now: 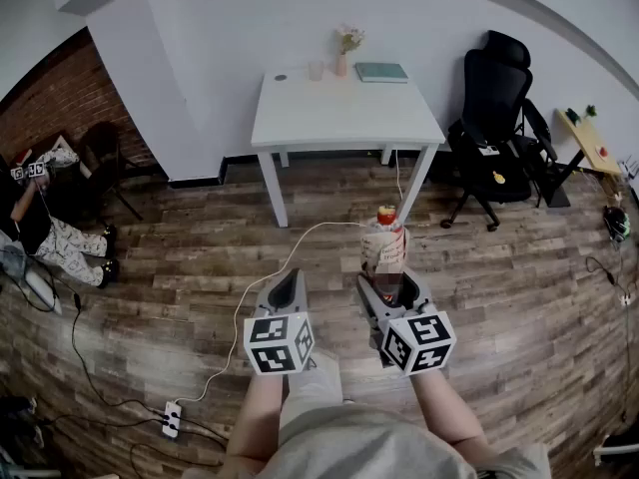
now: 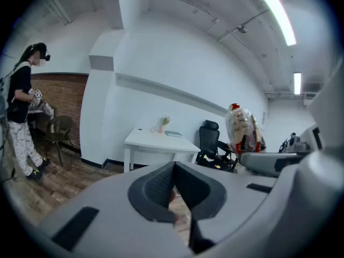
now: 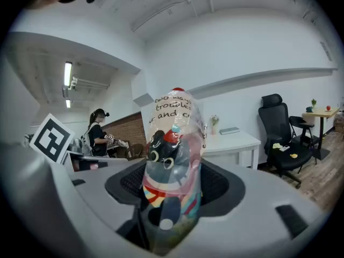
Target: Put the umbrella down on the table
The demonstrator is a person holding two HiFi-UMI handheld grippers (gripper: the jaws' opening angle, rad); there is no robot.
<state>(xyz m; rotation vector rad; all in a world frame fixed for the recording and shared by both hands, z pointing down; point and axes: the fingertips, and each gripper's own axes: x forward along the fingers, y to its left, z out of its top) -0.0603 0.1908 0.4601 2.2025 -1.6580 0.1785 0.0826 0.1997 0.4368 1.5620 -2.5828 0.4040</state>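
A folded umbrella [image 1: 384,242] in a clear printed sleeve, with a red tip, stands upright between the jaws of my right gripper [image 1: 392,285], which is shut on its lower part. In the right gripper view the umbrella [image 3: 172,160] fills the gap of the right gripper [image 3: 174,192], a pad on each side. My left gripper [image 1: 290,279] hangs beside it to the left, shut, with nothing in it [image 2: 173,184]. The left gripper view catches the umbrella [image 2: 243,129] at the right. The white table [image 1: 339,118] stands ahead against the wall, well beyond both grippers.
On the table's far edge are a teal book [image 1: 381,72], a small vase [image 1: 344,53] and a cup [image 1: 316,71]. A black office chair [image 1: 499,118] stands to its right. A person [image 1: 40,218] is at the far left. A white cable and power strip [image 1: 172,419] lie on the wooden floor.
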